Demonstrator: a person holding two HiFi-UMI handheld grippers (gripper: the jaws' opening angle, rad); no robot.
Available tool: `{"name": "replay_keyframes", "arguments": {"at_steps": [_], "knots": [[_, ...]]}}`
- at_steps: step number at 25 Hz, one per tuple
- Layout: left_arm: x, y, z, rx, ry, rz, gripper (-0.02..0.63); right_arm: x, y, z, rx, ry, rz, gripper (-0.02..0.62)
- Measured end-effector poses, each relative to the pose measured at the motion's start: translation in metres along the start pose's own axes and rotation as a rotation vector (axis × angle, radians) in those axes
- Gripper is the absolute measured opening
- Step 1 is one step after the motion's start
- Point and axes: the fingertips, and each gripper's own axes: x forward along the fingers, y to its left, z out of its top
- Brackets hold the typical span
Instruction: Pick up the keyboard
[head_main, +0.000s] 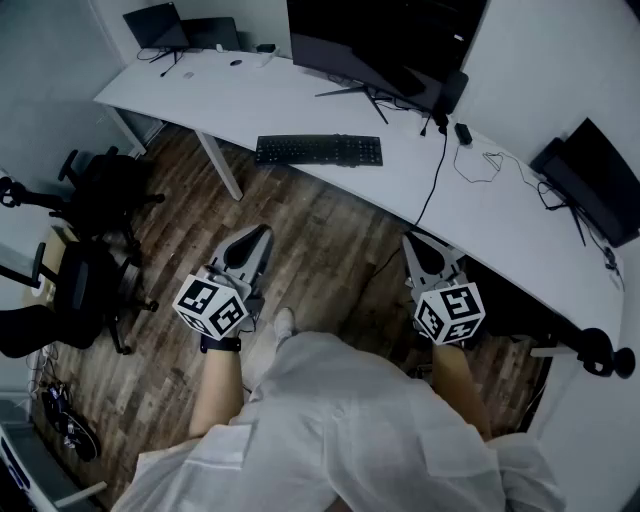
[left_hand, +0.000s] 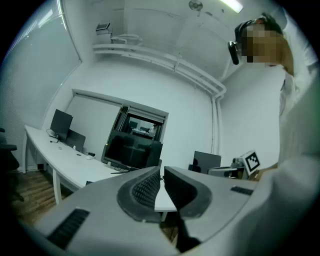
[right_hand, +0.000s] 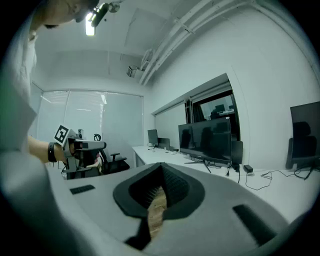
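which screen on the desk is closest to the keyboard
The big middle screen, its stand just behind the keyboard; the small screen at the far left and the screen at the right sit farther off.

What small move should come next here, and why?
Probably carry the left gripper and right gripper forward toward the keyboard, opening their jaws: both are shut and empty, and the keyboard lies untouched on the desk, well ahead of them.
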Motion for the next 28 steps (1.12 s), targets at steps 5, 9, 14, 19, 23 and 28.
{"name": "replay_keyframes", "arguments": {"at_steps": [5, 9, 14, 19, 23, 28], "knots": [[0.003, 0.0, -0.001, -0.004, 0.006, -0.006, 0.025, 0.002, 0.001, 0.006, -0.011, -0.01, 0.011, 0.0], [0.005, 0.001, -0.002, -0.008, 0.01, -0.009, 0.025, 0.005, 0.001, 0.005, -0.027, -0.004, 0.02, 0.0], [0.008, 0.002, -0.005, -0.011, 0.025, -0.008, 0.025, 0.009, 0.003, 0.002, -0.03, 0.0, 0.043, 0.0], [0.013, 0.004, -0.013, -0.025, 0.043, -0.015, 0.025, 0.011, 0.001, 0.003, -0.017, -0.008, 0.054, 0.003], [0.021, 0.008, -0.021, -0.029, 0.082, -0.02, 0.025, 0.016, 0.002, 0.001, -0.035, 0.002, 0.062, 0.016], [0.031, 0.02, -0.029, -0.017, 0.129, -0.022, 0.025, 0.03, 0.006, -0.002, -0.041, 0.013, 0.065, 0.025]]}}
